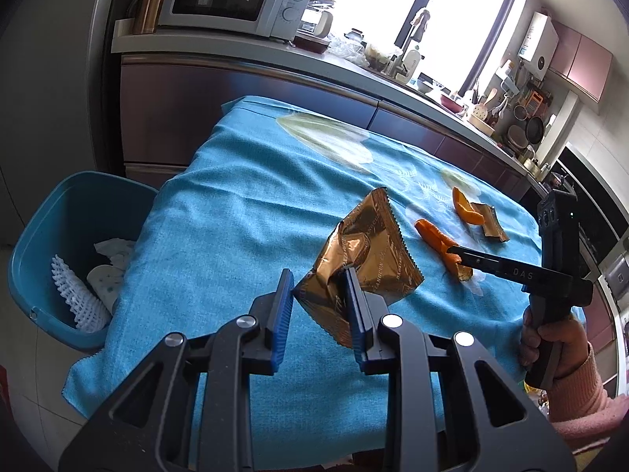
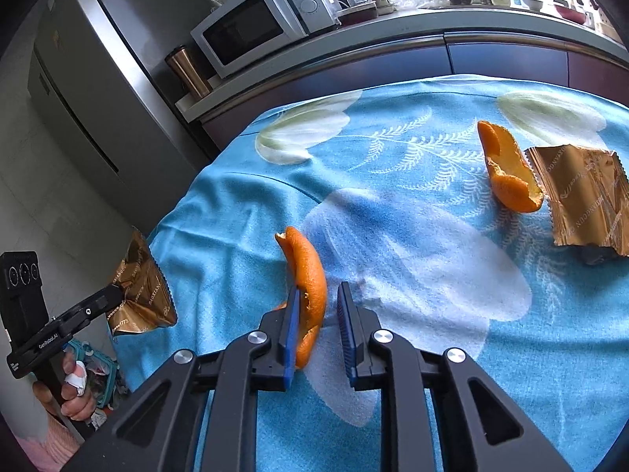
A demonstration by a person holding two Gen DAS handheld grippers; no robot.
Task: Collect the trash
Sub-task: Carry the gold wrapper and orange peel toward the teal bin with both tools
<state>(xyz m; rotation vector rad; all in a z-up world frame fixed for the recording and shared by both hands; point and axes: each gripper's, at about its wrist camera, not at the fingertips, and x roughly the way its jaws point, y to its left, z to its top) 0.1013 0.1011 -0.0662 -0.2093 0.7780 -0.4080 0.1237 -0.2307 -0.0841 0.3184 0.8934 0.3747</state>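
Note:
My left gripper (image 1: 319, 289) is open, and a crumpled gold snack wrapper (image 1: 361, 259) hangs against its right finger above the blue tablecloth (image 1: 236, 212). The wrapper also shows in the right wrist view (image 2: 143, 295). My right gripper (image 2: 319, 306) is open around an orange peel strip (image 2: 308, 275) that leans on its left finger; the peel also shows in the left wrist view (image 1: 434, 236). A second orange peel (image 2: 507, 169) and a second gold wrapper (image 2: 582, 196) lie on the cloth at the far right.
A blue trash bin (image 1: 59, 236) holding white foam net and paper stands on the floor left of the table. A fridge (image 2: 98, 98), a microwave (image 1: 236, 0) and a cluttered kitchen counter (image 1: 393, 74) stand behind the table.

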